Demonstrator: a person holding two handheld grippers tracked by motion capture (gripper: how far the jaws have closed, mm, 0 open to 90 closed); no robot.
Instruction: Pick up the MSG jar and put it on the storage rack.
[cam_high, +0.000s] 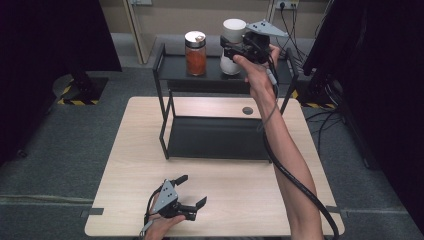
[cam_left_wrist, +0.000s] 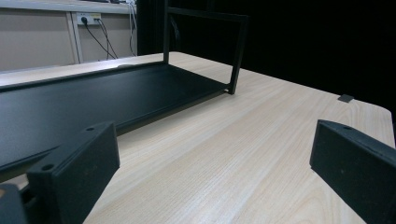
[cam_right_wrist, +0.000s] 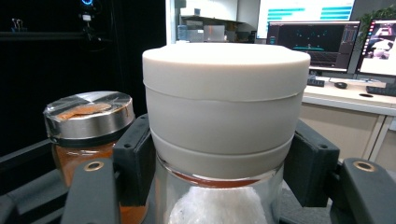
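Observation:
A glass jar with a white lid (cam_high: 232, 47) holding white powder stands at the top shelf of a black two-tier rack (cam_high: 170, 67), and my right gripper (cam_high: 231, 51) is shut on it just below the lid. In the right gripper view the white-lidded jar (cam_right_wrist: 224, 107) sits between both black pads (cam_right_wrist: 135, 158). A second jar (cam_high: 195, 53) with a metal lid and orange-red contents stands just to its left, and is the metal-lidded jar (cam_right_wrist: 86, 135) beside the held one. My left gripper (cam_high: 192, 192) rests open on the table near the front edge, nothing between its fingers (cam_left_wrist: 77, 168).
The light wooden table (cam_high: 145, 150) carries the rack, whose lower shelf (cam_high: 215, 137) is bare. Dark curtains flank both sides. Cables and wall sockets run behind the rack. Monitors on a desk (cam_right_wrist: 327, 42) show far off in the right gripper view.

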